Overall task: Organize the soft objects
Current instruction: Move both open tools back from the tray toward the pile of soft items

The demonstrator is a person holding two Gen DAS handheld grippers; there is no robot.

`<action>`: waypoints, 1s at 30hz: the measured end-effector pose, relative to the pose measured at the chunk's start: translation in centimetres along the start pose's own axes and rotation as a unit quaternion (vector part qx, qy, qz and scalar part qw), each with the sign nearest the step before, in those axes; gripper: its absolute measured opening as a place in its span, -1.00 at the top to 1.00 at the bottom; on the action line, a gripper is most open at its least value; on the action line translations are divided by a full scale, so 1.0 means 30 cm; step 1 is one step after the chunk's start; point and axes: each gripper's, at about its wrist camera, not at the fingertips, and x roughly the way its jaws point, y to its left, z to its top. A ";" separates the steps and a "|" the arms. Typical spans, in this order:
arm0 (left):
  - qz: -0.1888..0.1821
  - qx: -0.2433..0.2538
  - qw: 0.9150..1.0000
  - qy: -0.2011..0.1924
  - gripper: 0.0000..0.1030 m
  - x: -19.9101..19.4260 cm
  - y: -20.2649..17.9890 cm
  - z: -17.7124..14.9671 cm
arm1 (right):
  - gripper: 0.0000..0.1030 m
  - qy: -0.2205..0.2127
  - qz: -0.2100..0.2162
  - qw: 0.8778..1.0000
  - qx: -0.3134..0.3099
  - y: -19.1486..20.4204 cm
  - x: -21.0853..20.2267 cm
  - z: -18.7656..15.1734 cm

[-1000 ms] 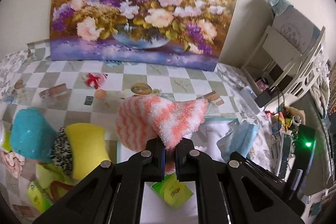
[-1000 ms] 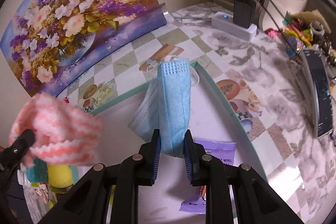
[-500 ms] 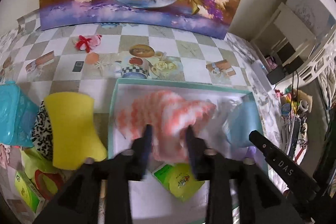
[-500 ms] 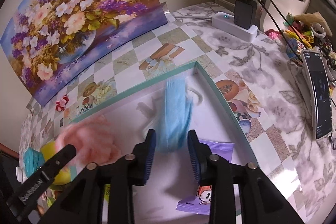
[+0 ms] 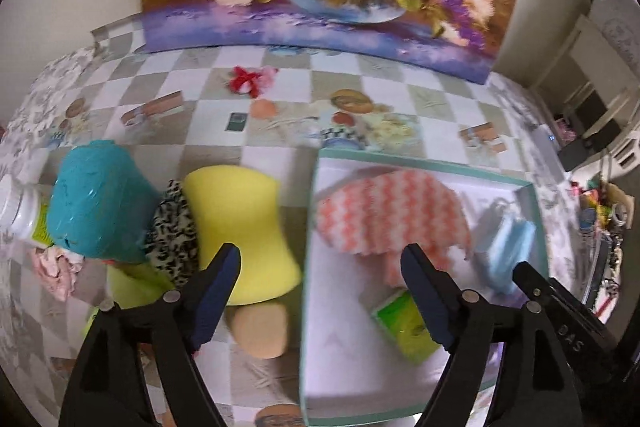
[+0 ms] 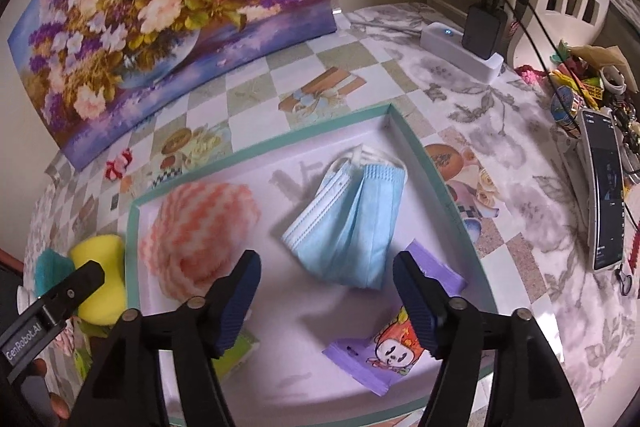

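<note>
Inside tray point(image 6: 424, 163), mask point(image 6: 352, 223) lies free, seemingly ahead of fingers point(image 6: 240, 291).

A flower painting point(image 6: 160, 7) leans on the wall; a phone point(image 6: 606, 187) and charger point(image 6: 482, 31) lie on the tablecloth point(image 6: 520, 155).

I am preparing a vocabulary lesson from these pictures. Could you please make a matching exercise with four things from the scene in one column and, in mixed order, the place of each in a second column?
Things:
1. pink and white fluffy cloth
2. blue face mask
3. yellow sponge
4. phone

Places:
A. on the table outside the tray, left of it
B. inside the tray, at its left end
C. on the table far to the right of the tray
D. inside the tray, toward its right end

Pairs: 1-B, 2-D, 3-A, 4-C
</note>
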 end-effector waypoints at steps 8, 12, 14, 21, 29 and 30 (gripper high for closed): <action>0.030 -0.024 0.999 0.012 -0.75 0.015 0.061 -0.016 | -0.68 0.012 -0.007 1.000 -0.017 0.022 0.011 -0.019; 0.035 -0.033 0.999 0.013 -0.75 0.010 0.084 -0.021 | -0.84 0.019 -0.010 0.999 -0.024 0.033 0.014 -0.031; 0.036 -0.039 0.999 0.012 -0.76 0.006 0.098 -0.024 | -0.86 0.018 -0.010 0.999 -0.028 0.038 0.010 -0.037; 0.049 -0.053 0.997 -0.012 -0.99 -0.042 0.144 -0.037 | -1.00 0.005 -0.024 0.999 -0.045 0.062 -0.011 -0.058; 0.049 -0.075 0.995 -0.035 -0.99 -0.105 0.209 -0.054 | -1.00 -0.008 -0.010 0.998 -0.057 0.106 -0.038 -0.083; 0.050 -0.075 0.995 -0.043 -0.99 -0.119 0.217 -0.059 | -1.00 -0.013 -0.003 0.998 -0.057 0.113 -0.047 -0.086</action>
